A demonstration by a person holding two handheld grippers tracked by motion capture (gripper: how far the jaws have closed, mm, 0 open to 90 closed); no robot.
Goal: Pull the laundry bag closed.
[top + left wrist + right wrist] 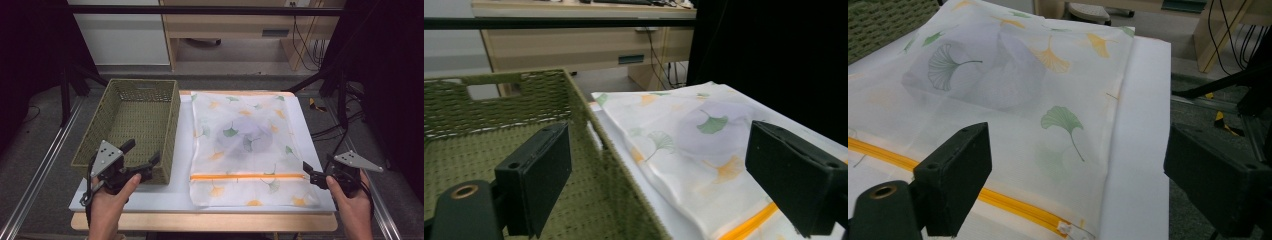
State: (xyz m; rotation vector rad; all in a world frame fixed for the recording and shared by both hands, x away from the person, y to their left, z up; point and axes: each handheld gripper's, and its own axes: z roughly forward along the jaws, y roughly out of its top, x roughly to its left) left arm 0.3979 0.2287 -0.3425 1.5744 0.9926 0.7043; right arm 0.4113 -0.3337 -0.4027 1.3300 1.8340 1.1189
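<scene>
Left gripper (142,155): jaws wide apart with nothing between them, held in the person's left hand (107,200) at the near right corner of the basket; in the left gripper view 1 jaw hangs over the basket's floor, the other over the bag.
Basket (95,131): green woven, rectangular, on the left part of the table, just beside the bag.
Bag (245,145): sheer white mesh printed with green and orange ginkgo leaves, lying flat on the white tabletop (165,192) (a pale lump shows through its middle).
Zipper (247,176): orange, running across the bag's near end, its pull (1064,228) at the right.
Right gripper (306,172): jaws wide, holding nothing, at the bag's near right corner beside the zipper's end.
</scene>
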